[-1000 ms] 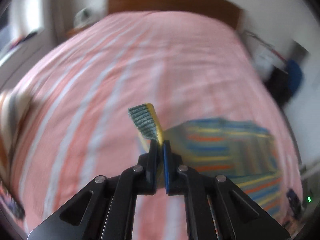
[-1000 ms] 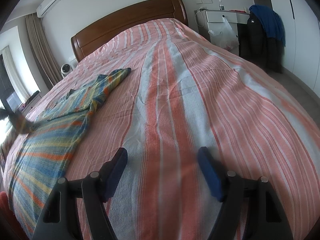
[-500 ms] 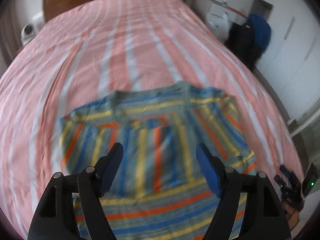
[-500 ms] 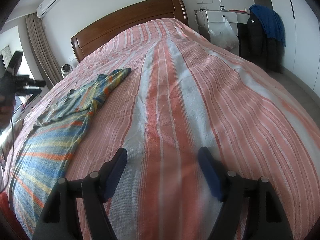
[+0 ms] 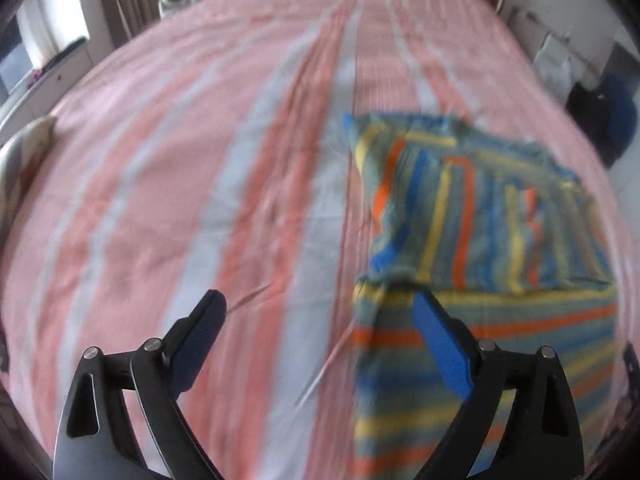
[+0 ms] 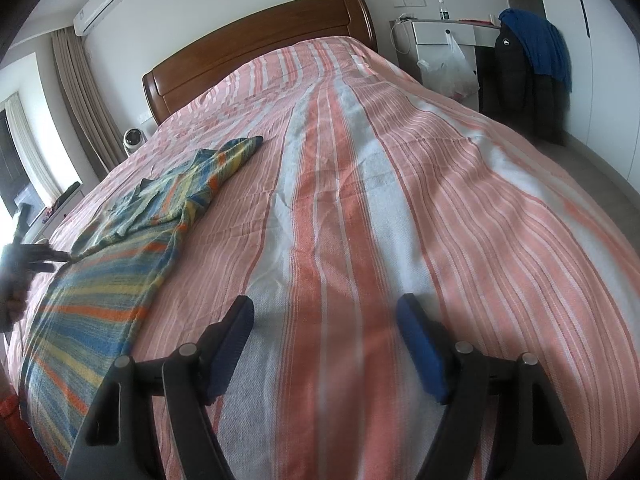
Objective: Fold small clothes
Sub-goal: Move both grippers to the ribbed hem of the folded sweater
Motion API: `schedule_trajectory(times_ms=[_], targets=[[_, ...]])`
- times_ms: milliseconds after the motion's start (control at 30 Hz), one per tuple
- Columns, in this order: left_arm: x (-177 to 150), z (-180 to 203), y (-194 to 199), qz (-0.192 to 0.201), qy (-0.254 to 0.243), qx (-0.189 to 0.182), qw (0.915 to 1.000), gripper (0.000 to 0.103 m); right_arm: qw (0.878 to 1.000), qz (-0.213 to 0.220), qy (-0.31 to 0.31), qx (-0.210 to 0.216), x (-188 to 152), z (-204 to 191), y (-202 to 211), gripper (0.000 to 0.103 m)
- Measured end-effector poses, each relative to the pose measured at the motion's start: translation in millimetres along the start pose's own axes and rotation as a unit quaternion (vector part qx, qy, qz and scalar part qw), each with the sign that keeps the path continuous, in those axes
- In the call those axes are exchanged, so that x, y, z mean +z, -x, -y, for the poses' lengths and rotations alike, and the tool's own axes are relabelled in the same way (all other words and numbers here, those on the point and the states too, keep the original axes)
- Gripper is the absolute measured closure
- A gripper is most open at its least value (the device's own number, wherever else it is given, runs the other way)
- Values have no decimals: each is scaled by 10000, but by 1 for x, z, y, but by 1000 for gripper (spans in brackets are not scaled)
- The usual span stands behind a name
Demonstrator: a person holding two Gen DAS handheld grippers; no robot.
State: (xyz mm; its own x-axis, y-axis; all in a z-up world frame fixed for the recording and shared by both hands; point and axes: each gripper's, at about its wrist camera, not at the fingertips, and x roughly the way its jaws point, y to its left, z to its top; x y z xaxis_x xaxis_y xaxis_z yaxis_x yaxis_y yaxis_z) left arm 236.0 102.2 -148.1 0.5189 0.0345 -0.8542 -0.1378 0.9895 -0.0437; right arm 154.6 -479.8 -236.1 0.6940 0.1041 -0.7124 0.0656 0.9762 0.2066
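Note:
A small knitted garment (image 5: 480, 220) striped in blue, yellow, orange and grey-green lies flat on the bed. A part with upright stripes is folded over its body. My left gripper (image 5: 318, 304) hovers low over the garment's left edge. Its jaws are opening wide, with only the bedspread and that edge between them and nothing gripped. In the right wrist view the garment (image 6: 120, 248) lies at the left, with the left gripper (image 6: 52, 256) at its near edge. My right gripper (image 6: 324, 308) stands open above bare bedspread to the garment's right.
A pink, orange and white striped bedspread (image 6: 400, 160) covers the bed, with a wooden headboard (image 6: 260, 40) at the far end. A white desk (image 6: 444, 36) and dark and blue clothes (image 6: 528, 60) stand at the right. A pillow (image 5: 24, 152) lies at the bed's left edge.
My left gripper let go of the garment's corner, opened wide and sank toward the garment's left edge. The released part now lies folded over the body. My right gripper has not moved.

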Motion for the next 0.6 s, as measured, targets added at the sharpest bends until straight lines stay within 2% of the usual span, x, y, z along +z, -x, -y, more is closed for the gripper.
schedule_trajectory(times_ms=[100, 200, 267, 433, 533, 600], targets=[[-19, -21, 34, 350, -235, 170, 9990, 3, 10000, 6, -16, 20, 0, 0, 0, 29], [-34, -44, 39, 558, -329, 434, 9970, 2, 10000, 7, -14, 16, 0, 0, 0, 29], [-43, -63, 25, 529, -315, 589, 9964, 2, 10000, 8, -12, 13, 0, 0, 0, 29], [-68, -90, -22, 385, 9, 686, 9969, 2, 10000, 4, -8, 7, 1, 1, 0, 29], [-88, -101, -23, 844, 129, 442, 9954, 0, 10000, -13, 15, -30, 1, 0, 0, 29], [-91, -99, -22, 962, 124, 435, 9943, 0, 10000, -34, 42, -71, 1, -1, 0, 29]])
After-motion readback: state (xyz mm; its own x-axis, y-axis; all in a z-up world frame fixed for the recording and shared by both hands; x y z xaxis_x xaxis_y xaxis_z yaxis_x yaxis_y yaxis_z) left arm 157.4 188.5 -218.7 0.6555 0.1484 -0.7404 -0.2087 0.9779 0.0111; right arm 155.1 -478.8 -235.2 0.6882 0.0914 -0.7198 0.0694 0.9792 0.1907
